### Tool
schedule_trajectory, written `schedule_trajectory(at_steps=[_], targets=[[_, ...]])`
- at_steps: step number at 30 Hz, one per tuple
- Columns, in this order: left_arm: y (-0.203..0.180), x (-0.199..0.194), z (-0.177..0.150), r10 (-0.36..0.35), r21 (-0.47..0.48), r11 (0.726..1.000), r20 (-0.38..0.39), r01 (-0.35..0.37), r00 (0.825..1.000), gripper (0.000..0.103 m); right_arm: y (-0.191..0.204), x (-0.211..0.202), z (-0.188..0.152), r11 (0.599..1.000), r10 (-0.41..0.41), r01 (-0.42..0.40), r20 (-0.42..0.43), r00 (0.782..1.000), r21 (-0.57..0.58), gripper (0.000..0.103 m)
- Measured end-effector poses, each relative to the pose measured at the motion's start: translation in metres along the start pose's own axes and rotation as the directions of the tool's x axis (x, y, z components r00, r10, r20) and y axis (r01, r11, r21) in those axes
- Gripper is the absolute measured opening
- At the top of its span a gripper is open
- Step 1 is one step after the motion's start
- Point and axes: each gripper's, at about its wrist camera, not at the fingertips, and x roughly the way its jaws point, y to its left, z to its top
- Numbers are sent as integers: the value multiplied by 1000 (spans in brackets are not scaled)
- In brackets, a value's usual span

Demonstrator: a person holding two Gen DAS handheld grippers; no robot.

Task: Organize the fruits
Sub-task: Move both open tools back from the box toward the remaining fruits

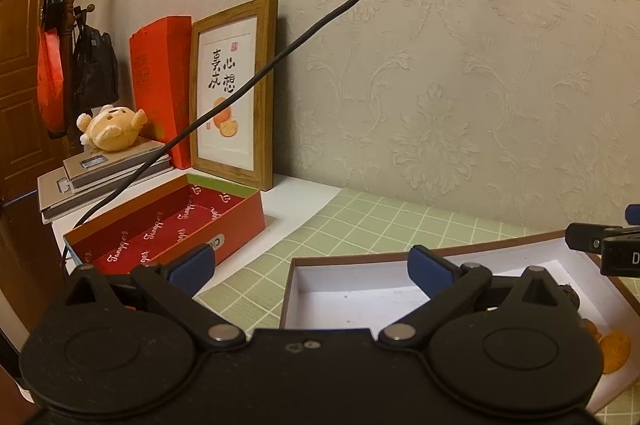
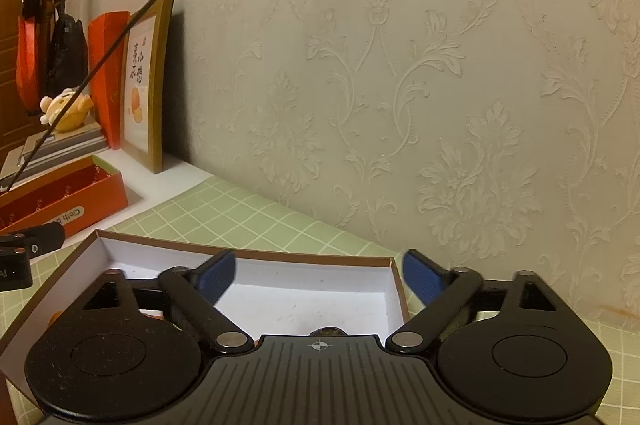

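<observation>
- Two open boxes lie on the green grid-patterned table mat (image 1: 360, 225): a shallow white-lined cardboard tray with a brown rim (image 1: 320, 261) close under both grippers, and a red cardboard box (image 1: 180, 221) well apart to the left, its long axis running away toward the wall.
- Both the left gripper (image 1: 312, 267) and the right gripper (image 2: 318, 275) stand spread wide, blue pads clear, nothing between them.
- The fruits sit in the tray's near part: orange pieces (image 1: 612, 349) at the left view's right edge, and a dark, rough fruit (image 2: 326, 332) half hidden under the right gripper's body, so below and behind the fingertips. The right hand seems nearer.
- Writing: "Tangger" repeats across the red box's lining; its end label reads "Cloth" and then is cut off. The wood-framed print (image 1: 236, 93) shows brush characters I cannot read surely.
</observation>
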Motion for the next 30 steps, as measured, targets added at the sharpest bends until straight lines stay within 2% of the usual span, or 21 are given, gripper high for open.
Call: schedule_trajectory(at_steps=[7,10,16,19,23,26,30], targets=[[-9,-16,4,-25,4,1000,25,25,999,97,-6,-21,2,1000,2,-2,21,1000,2,97],[-21,-27,6,-53,22,998,55,51,997,97,-11,-38,1,1000,-7,7,47,999,-4,103],[-61,-45,8,-116,93,990,99,107,988,97,-24,-72,-5,996,-75,80,113,991,-36,103],[-78,-53,9,-145,110,985,120,132,982,97,-46,-84,-9,998,-62,60,75,995,28,103],[-97,-62,10,-182,104,980,142,168,973,97,-71,-96,-13,992,-110,108,30,994,59,103],[-112,-65,8,-238,83,970,139,228,961,97,-88,-107,-17,986,-153,151,28,988,74,103],[-138,-73,6,-276,132,957,139,258,951,97,-107,-119,-24,977,-200,198,14,980,83,103]])
